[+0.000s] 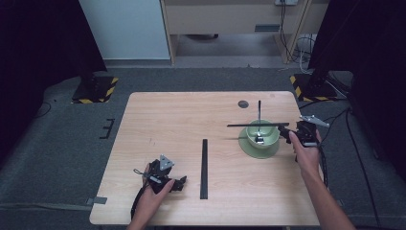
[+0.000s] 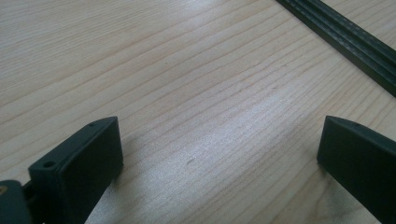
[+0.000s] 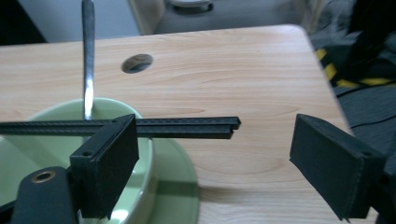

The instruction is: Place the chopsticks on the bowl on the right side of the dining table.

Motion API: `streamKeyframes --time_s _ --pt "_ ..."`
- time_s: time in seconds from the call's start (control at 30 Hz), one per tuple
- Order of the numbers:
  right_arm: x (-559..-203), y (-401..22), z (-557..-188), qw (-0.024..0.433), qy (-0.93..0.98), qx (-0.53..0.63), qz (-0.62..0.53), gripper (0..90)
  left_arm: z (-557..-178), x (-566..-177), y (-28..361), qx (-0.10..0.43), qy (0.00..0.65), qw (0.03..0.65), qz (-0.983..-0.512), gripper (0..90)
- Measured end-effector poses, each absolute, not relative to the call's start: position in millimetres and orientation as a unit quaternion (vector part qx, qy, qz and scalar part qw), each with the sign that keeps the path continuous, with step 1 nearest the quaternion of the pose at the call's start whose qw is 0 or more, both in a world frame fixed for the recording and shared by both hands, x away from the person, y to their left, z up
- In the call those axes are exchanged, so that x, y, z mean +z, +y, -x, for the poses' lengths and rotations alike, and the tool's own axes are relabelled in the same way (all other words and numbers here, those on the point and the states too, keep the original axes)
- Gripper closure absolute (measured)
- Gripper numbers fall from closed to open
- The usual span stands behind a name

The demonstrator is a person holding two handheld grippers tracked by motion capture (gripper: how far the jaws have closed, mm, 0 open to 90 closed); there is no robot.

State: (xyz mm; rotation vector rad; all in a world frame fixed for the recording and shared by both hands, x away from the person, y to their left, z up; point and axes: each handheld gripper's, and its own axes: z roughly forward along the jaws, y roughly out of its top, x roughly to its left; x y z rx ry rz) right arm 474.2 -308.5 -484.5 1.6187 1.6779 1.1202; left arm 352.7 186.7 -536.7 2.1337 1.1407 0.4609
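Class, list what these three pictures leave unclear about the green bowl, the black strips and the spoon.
- Spoon: its bowl end is hidden by the green bowl's wall in the right gripper view, and too small in the high view.
- Black strip across the bowl: its far end is cut off by the picture's left edge there.
- Black strip on the table: both ends are cut off in the left gripper view.
- Bowl's contents: too small in the high view.

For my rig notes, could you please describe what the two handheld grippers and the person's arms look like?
Both are black. The left gripper and the right gripper each carry a grey three-cornered plate on top and trail a black cable. Each has two flat, blocky black jaws with small screw holes and a brass-coloured fitting at the base. The forearms are bare, with no sleeves or gloves in view.
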Motion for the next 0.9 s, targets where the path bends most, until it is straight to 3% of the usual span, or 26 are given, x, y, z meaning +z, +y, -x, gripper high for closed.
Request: streamKeyframes --time_s 0.17,0.4,0.9 --pt "-481 -313 -477 0.232 0.611 0.449 -0.610 12.9 -353 -537 187 0.177 0.437 0.333 -0.817 0.0" --pt "-481 -312 -480 0.218 0.614 0.456 -0.607 13.0 -353 -537 187 0.176 0.437 0.333 -0.817 0.0" --pt "-487 -302 -483 0.228 0.631 0.446 -0.592 13.9 -353 -537 187 0.176 0.436 0.333 -0.817 0.0"
